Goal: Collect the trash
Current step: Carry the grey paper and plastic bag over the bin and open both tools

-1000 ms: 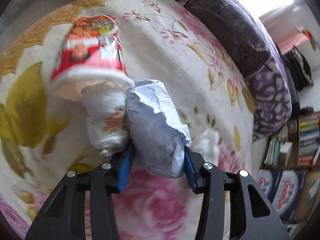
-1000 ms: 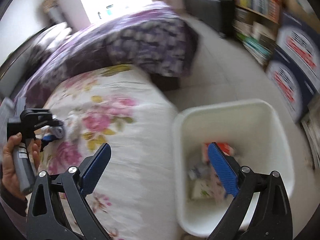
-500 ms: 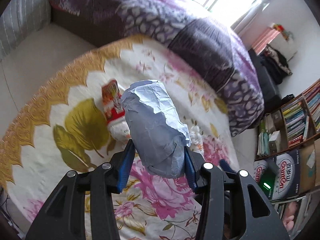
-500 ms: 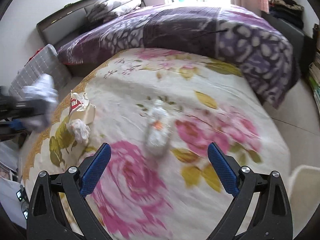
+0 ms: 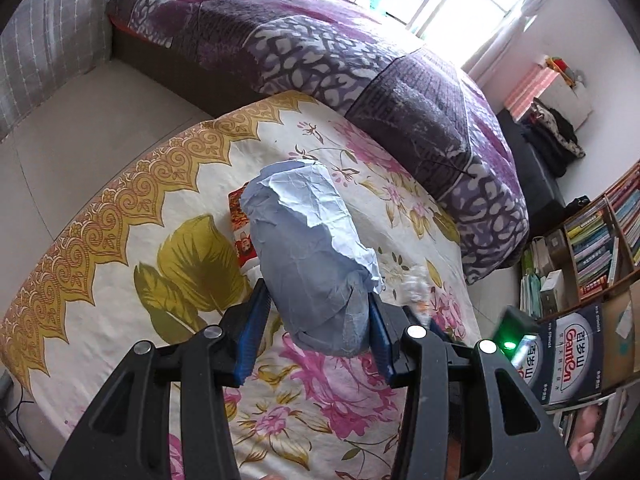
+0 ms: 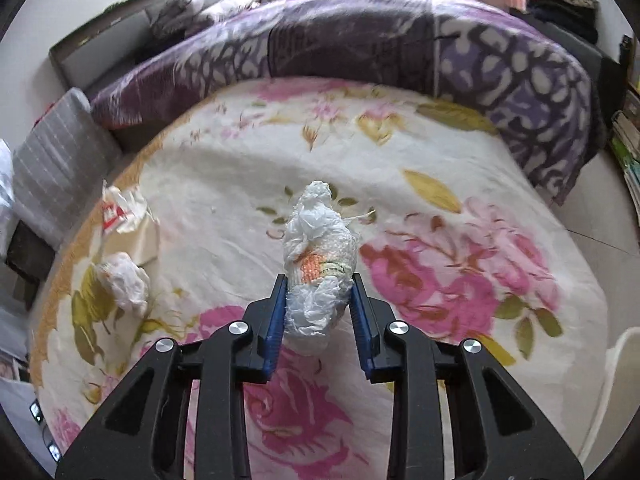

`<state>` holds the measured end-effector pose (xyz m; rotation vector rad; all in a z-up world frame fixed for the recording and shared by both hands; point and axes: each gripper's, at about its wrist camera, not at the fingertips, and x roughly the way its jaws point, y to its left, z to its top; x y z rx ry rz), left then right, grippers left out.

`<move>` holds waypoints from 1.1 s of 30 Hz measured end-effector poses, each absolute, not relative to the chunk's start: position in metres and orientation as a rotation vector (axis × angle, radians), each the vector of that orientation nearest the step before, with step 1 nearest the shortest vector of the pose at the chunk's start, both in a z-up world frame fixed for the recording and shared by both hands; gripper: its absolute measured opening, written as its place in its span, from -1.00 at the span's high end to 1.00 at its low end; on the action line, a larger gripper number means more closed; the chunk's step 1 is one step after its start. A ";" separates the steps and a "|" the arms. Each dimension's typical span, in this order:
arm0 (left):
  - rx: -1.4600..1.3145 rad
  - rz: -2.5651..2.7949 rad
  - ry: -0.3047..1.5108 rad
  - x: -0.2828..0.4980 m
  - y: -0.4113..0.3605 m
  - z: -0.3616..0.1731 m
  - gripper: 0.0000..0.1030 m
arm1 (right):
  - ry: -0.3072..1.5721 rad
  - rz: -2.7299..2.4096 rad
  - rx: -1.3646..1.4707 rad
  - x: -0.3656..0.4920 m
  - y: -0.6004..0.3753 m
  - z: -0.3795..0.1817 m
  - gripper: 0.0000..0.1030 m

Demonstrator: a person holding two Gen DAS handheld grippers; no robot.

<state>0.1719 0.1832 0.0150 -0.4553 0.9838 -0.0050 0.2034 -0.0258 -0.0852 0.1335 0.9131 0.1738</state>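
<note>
Left wrist view: left gripper [image 5: 316, 330] gripping a crumpled blue paper wad [image 5: 310, 256] between both blue fingers [image 5: 251, 338], lifted clear above the floral blanket [image 5: 160, 248]. Red snack wrapper [image 5: 240, 226] lying on the blanket at ten o'clock from the wad, partly hidden behind it. Purple quilt [image 5: 360, 60] bunched at twelve o'clock.

Right wrist view: right gripper [image 6: 318, 322] closing on a white plastic wad [image 6: 318, 264], fingers [image 6: 276, 322] already pressing its sides. Another white wad [image 6: 126, 282] resting at nine o'clock on the blanket, torn wrapper [image 6: 120, 212] just beyond. White bin [image 6: 624, 392] edging in at four o'clock.
</note>
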 end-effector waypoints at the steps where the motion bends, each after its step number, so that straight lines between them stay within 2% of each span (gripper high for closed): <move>1: -0.451 -0.006 0.981 0.171 0.182 0.016 0.11 | 0.899 0.164 0.130 0.199 -0.027 -0.078 0.44; 7: -0.434 -0.013 0.958 0.165 0.175 0.021 0.11 | 0.832 0.099 0.131 0.172 -0.040 -0.032 0.44; 14: -0.391 -0.041 0.957 0.159 0.156 0.023 0.11 | 0.833 0.025 0.191 0.138 -0.066 -0.010 0.43; 33: -0.209 -0.125 1.019 0.142 0.077 -0.004 0.11 | 0.901 -0.048 0.325 0.072 -0.132 -0.039 0.43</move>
